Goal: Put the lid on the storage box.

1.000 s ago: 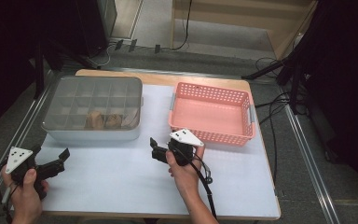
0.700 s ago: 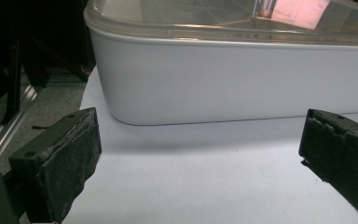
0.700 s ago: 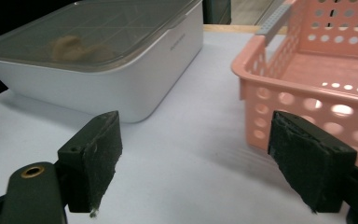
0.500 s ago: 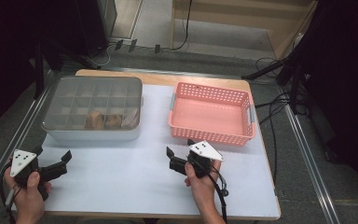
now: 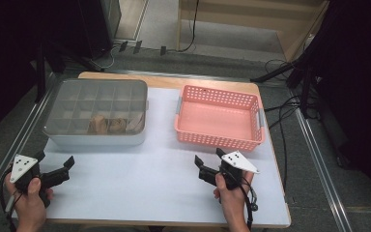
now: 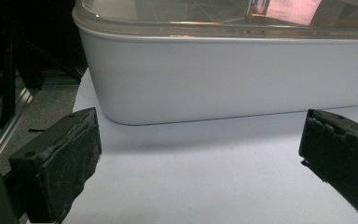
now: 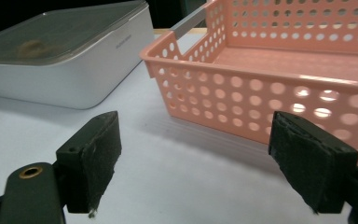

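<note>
The left gripper is held low over the near left of the table, fingers spread and empty, aimed at the near wall of the grey lidded box just ahead. The right gripper sits over the near right of the table, fingers spread and empty, facing the near left corner of the pink basket. Box and basket stand side by side, apart.

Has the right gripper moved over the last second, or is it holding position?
Yes. The right gripper has pulled back toward the person and slightly rightward, away from the pink perforated plastic basket, whose near left corner it was beside a second ago.
</note>
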